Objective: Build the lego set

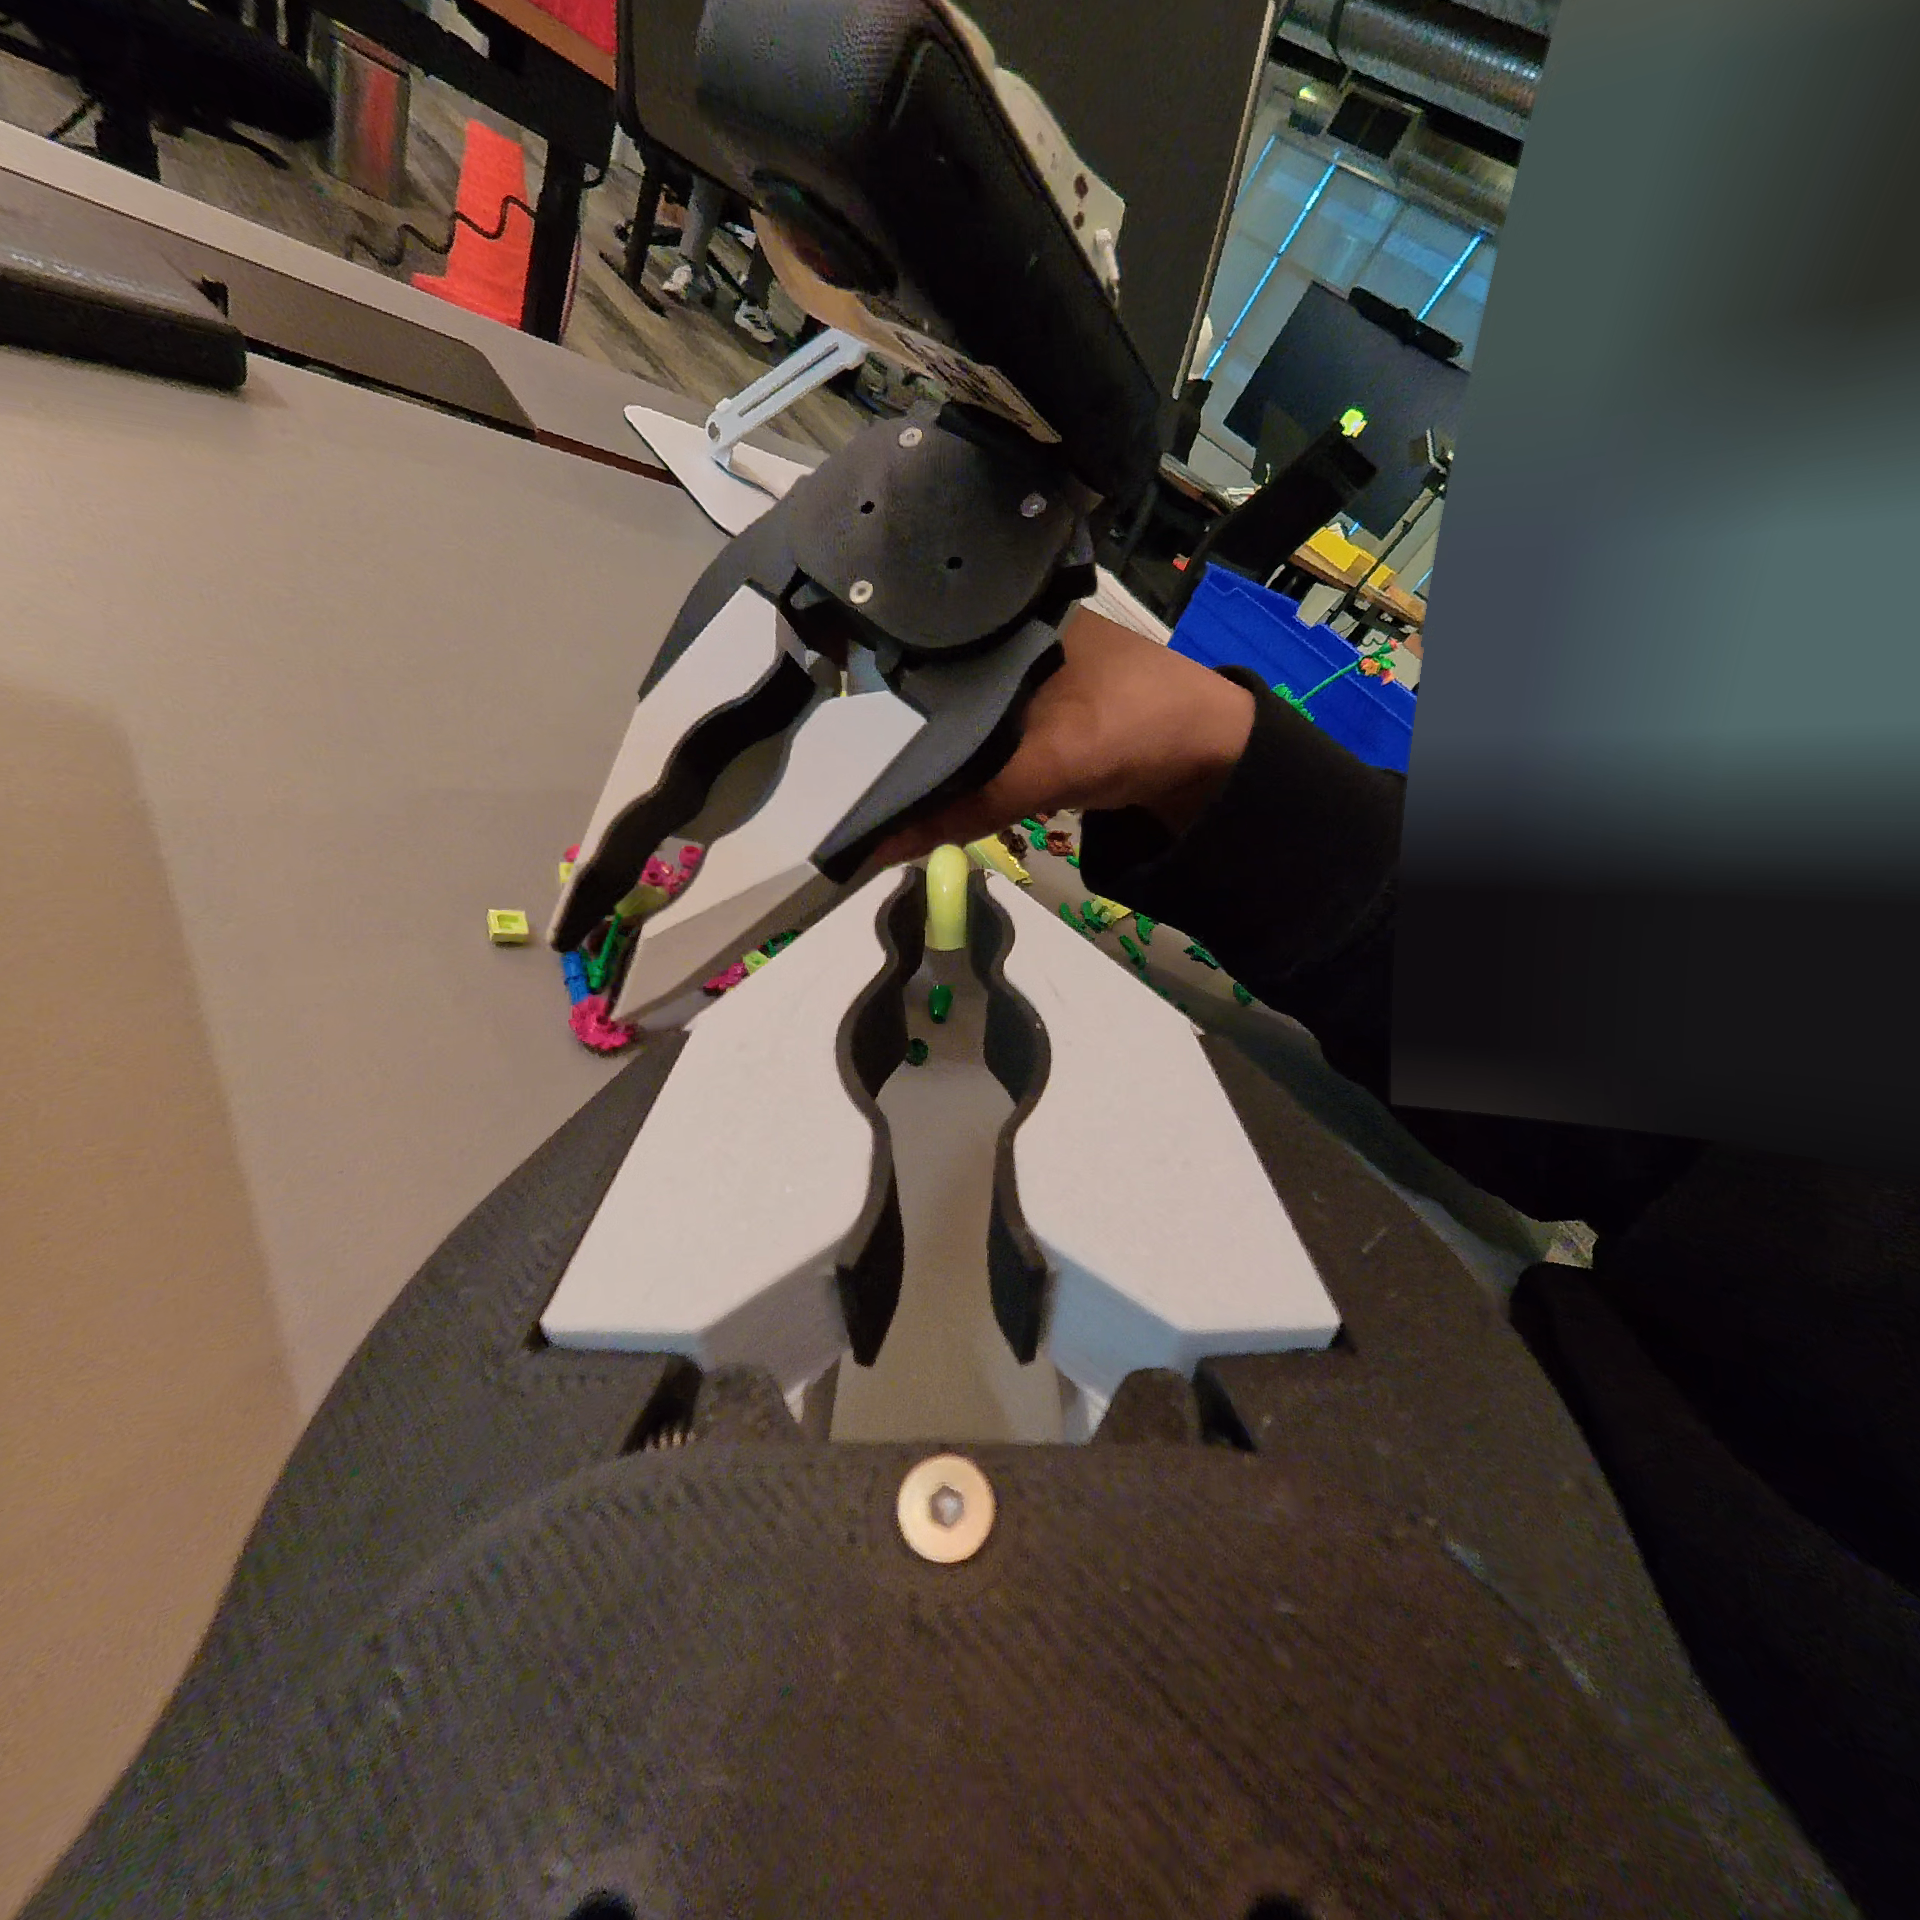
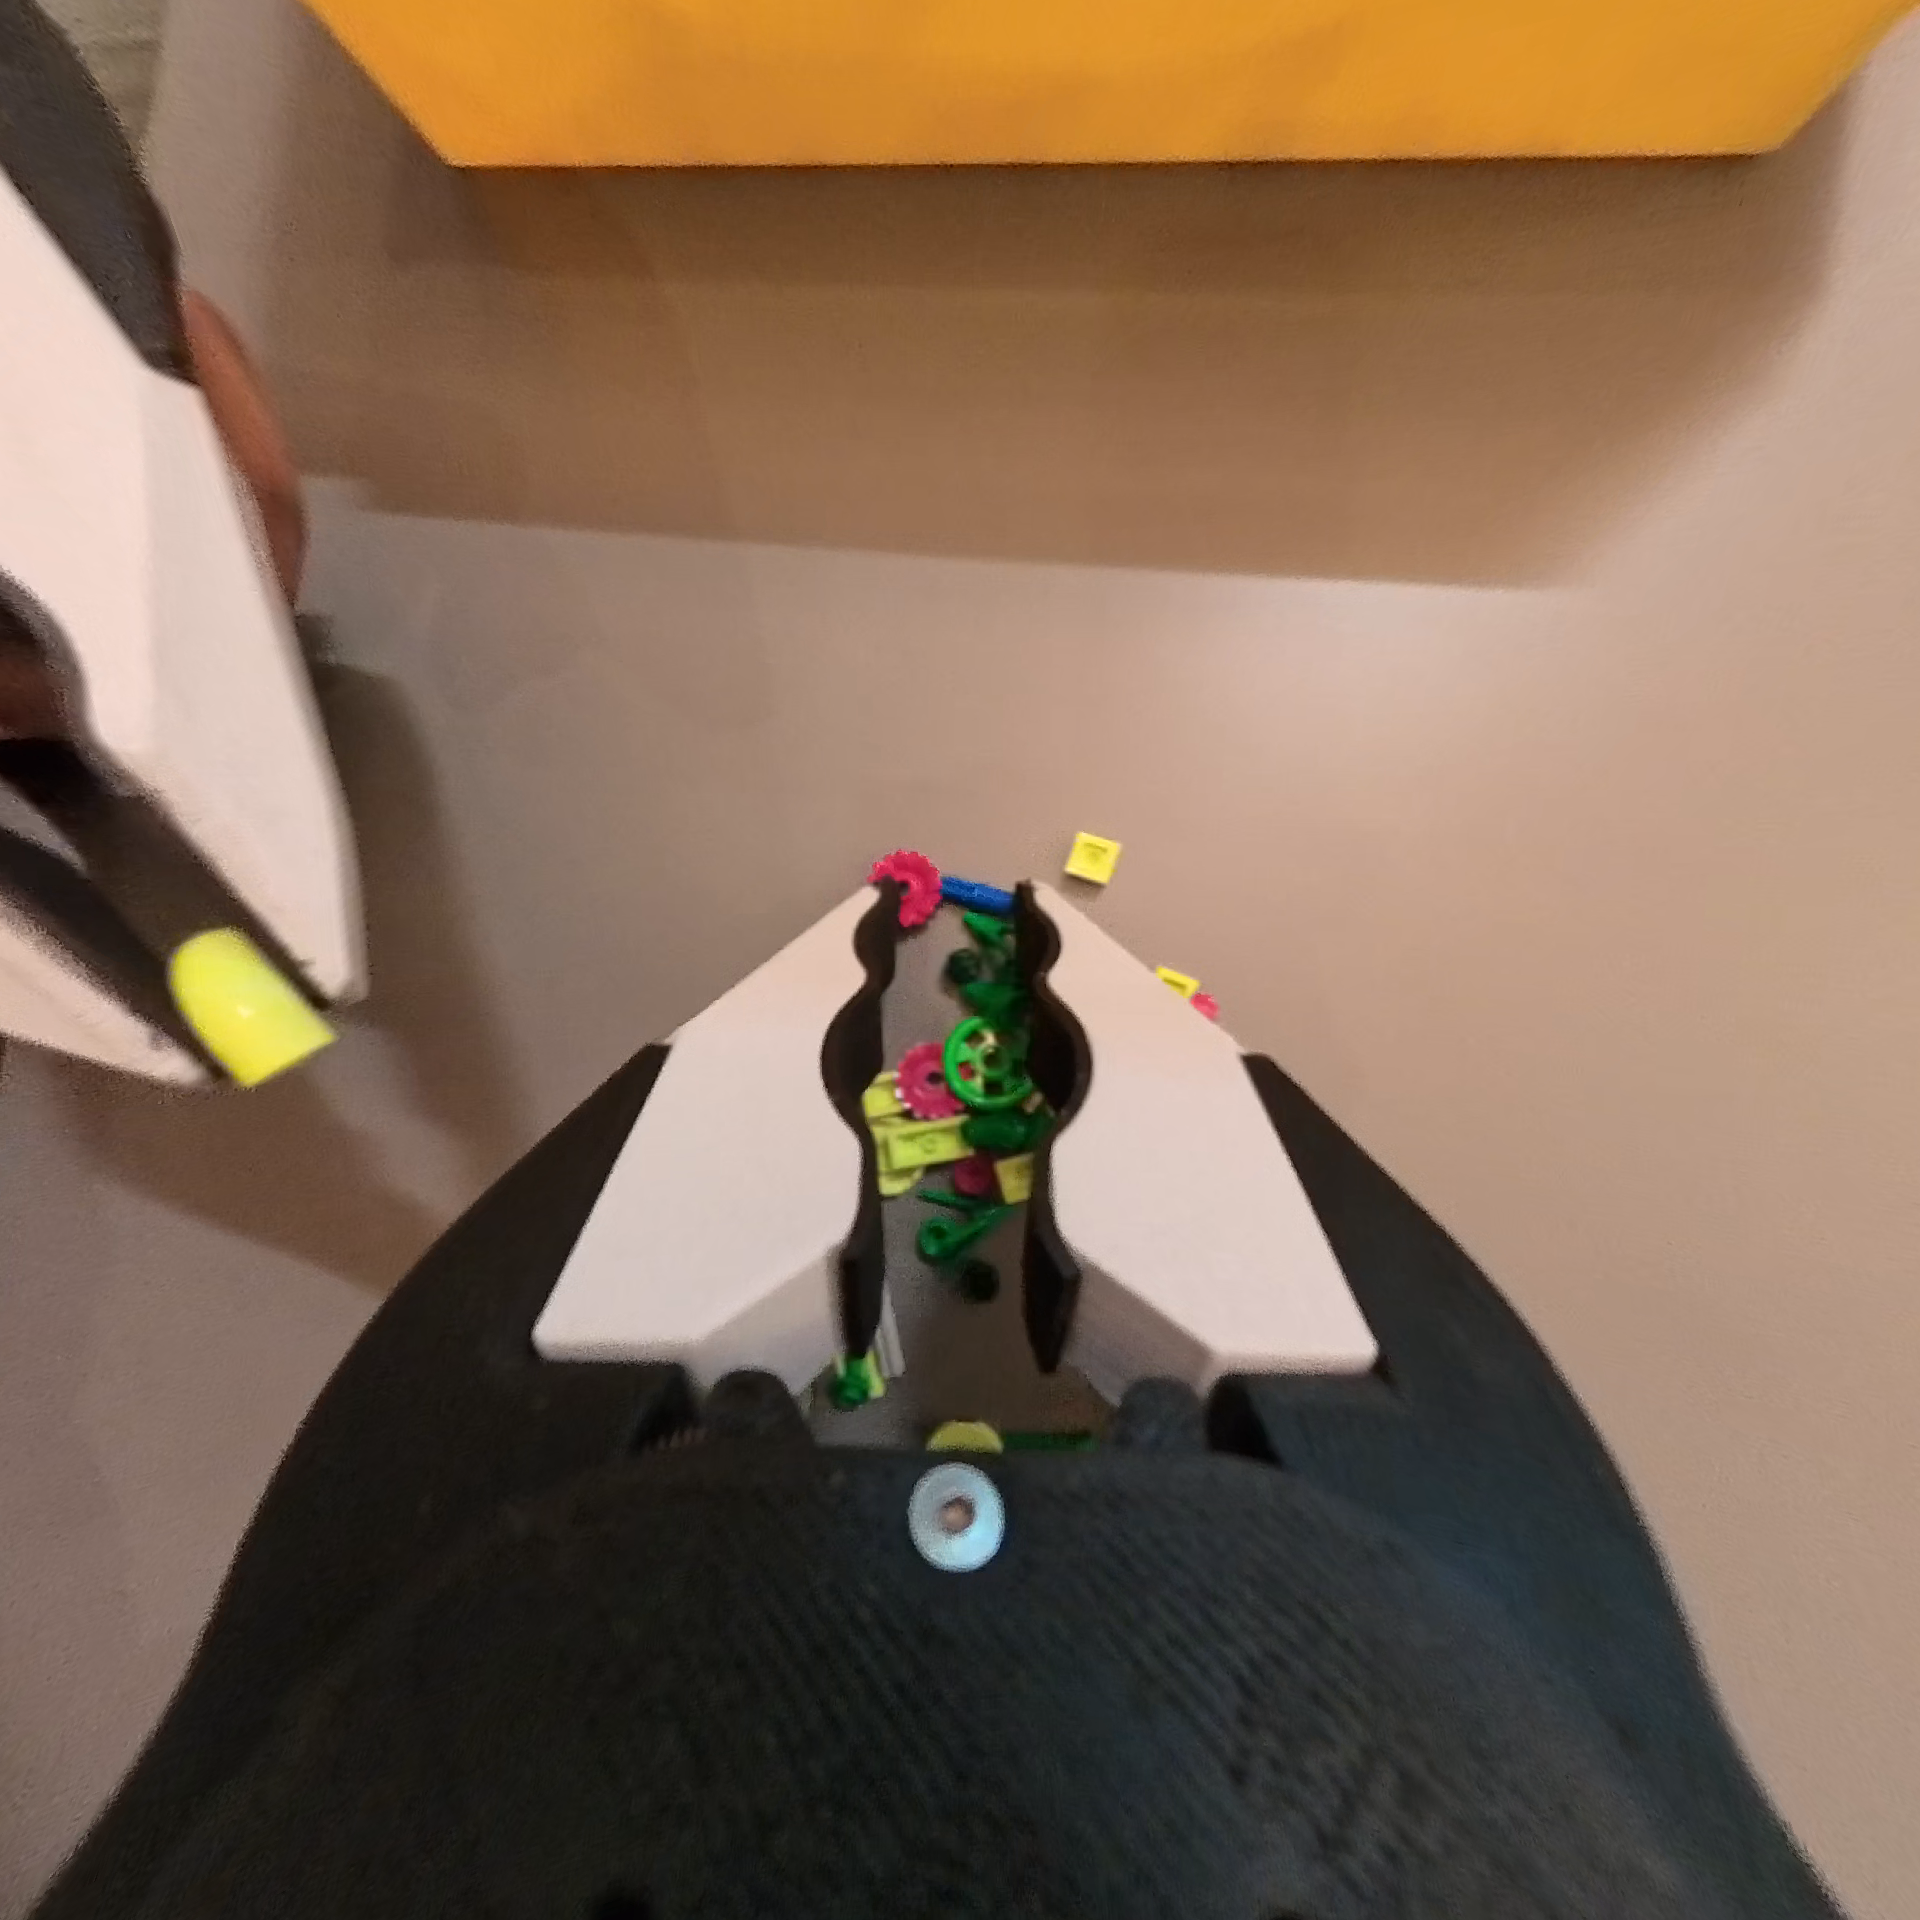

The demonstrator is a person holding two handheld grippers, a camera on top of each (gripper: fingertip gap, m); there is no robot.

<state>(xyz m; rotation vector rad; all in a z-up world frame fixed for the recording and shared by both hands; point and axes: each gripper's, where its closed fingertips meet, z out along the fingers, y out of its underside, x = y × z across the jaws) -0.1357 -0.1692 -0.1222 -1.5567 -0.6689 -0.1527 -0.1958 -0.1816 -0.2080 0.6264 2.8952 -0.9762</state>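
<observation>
My left gripper [image 1: 940, 883] pinches a lime-yellow curved plastic piece [image 1: 945, 899] while my right fingers [image 2: 1023, 904], slightly parted and empty, hover over loose pink-green-blue lego bits [image 2: 961, 1081] on the beige worktop [image 2: 1455, 935]; building barely begun.

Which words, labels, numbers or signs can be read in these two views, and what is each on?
None can be read.
Pale sticker on the black device: print and code pattern, too small and blurred.
Dark flat case at far left: faint marking, illegible.
Right wrist view: no writing shows.
</observation>
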